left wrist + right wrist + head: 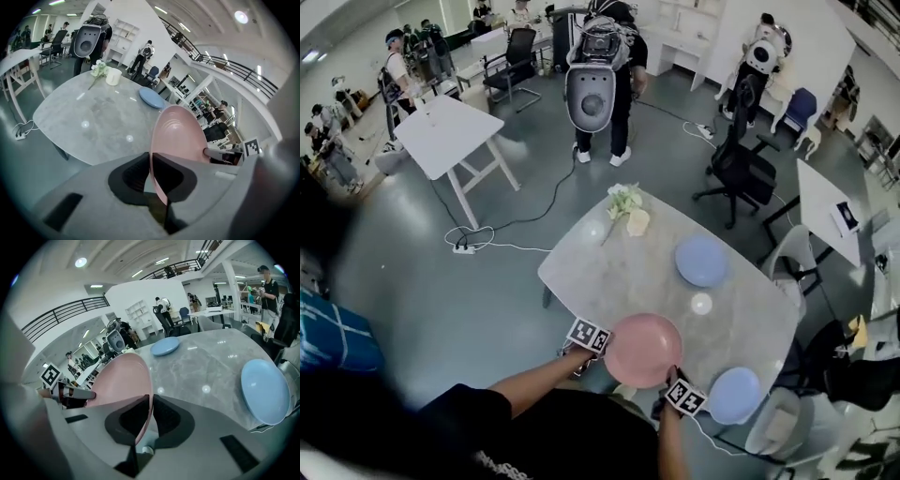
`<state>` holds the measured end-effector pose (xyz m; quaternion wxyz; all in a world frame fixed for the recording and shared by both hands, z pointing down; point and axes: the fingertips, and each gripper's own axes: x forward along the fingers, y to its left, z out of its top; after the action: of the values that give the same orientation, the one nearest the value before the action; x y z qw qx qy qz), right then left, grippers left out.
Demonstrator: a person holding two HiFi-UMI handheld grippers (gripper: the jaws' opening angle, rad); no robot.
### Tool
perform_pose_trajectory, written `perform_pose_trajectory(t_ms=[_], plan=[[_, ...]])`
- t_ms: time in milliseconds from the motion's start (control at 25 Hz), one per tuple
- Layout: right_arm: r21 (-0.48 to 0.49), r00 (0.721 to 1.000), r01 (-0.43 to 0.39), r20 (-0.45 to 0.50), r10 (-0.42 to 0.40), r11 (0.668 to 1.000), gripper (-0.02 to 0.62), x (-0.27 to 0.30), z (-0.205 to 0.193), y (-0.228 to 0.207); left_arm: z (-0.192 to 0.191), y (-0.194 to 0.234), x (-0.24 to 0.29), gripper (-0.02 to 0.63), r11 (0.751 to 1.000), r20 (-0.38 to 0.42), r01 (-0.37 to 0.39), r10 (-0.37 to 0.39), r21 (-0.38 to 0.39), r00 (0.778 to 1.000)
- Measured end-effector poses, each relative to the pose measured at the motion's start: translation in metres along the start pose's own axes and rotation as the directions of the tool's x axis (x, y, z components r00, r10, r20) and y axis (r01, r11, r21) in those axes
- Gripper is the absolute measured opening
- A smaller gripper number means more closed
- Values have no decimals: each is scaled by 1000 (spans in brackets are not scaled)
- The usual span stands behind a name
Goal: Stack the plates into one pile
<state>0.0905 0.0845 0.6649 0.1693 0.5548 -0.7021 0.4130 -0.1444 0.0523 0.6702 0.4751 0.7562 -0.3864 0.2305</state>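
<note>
Pink plate (pixel 643 351) carried over the near edge of the table (pixel 628 272), spanning the gap between my two grippers: left gripper (pixel 151 157) clamped nearly shut on one rim, right gripper (pixel 151 399) likewise on the opposite rim. One blue plate (pixel 735 395) lies just right of my right gripper, another (pixel 701 260) ahead of both. I should keep both grips level, centre over a blue plate, and release together only once seated.
</note>
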Motion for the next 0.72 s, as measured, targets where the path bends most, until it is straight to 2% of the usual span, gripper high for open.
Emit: perform_pose_trajectory(t_ms=[320,560,720], plan=[[42,999,-22,41,20,999,32,-4,29,-84,16,-51,75,31,1000,-20,-26,26,13,999],[89,1000,-18,20,16,996,32,-5,27,-104,15,-63,90,31,999,-62,-39,40,10,997],[111,1000,-26,7,25,994,32,8,26,-103,22,-56,94,31,999,-74,-38,38,4,997]])
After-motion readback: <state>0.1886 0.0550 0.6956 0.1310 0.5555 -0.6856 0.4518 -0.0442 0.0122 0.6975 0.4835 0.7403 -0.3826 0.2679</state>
